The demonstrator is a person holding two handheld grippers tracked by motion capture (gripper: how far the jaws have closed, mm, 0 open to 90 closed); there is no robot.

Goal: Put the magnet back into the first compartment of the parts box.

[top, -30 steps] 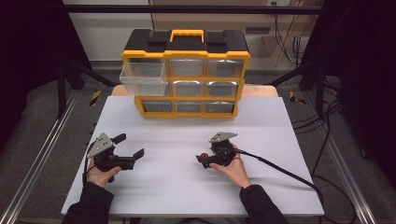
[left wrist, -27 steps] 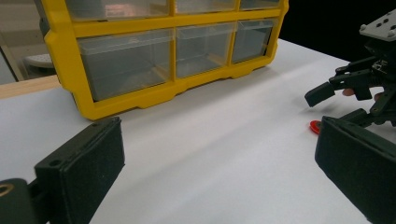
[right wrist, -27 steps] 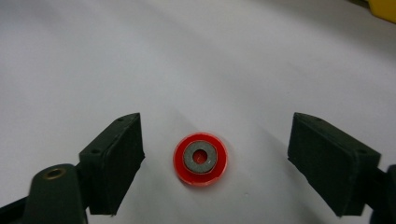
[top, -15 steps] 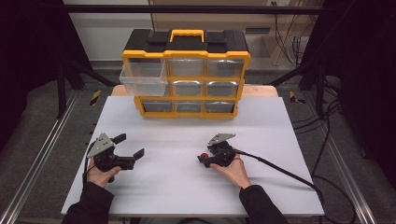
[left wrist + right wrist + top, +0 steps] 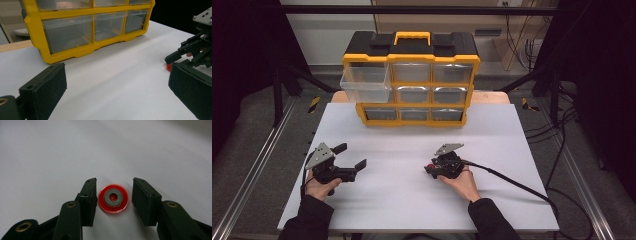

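Between the right gripper (image 5: 113, 201) fingers: red disc (image 5: 113, 198) flat on the tabletop (image 5: 412, 200)
Fingers just closing, not yet clenched, slim gaps each side; round, no long axis; left gripper (image 5: 350, 156) released, well apart

White table (image 5: 492, 145), matte, rectangular. At far edge: yellow-and-black drawer cabinet (image 5: 412, 80), standing on wood strip and white top, top-left clear drawer (image 5: 364, 85) pulled out. Near front right of middle: small red disc (image 5: 113, 198) with grey ring centre, lying flat on the white top. Black cable (image 5: 512, 180) trailing across right part toward front right corner.
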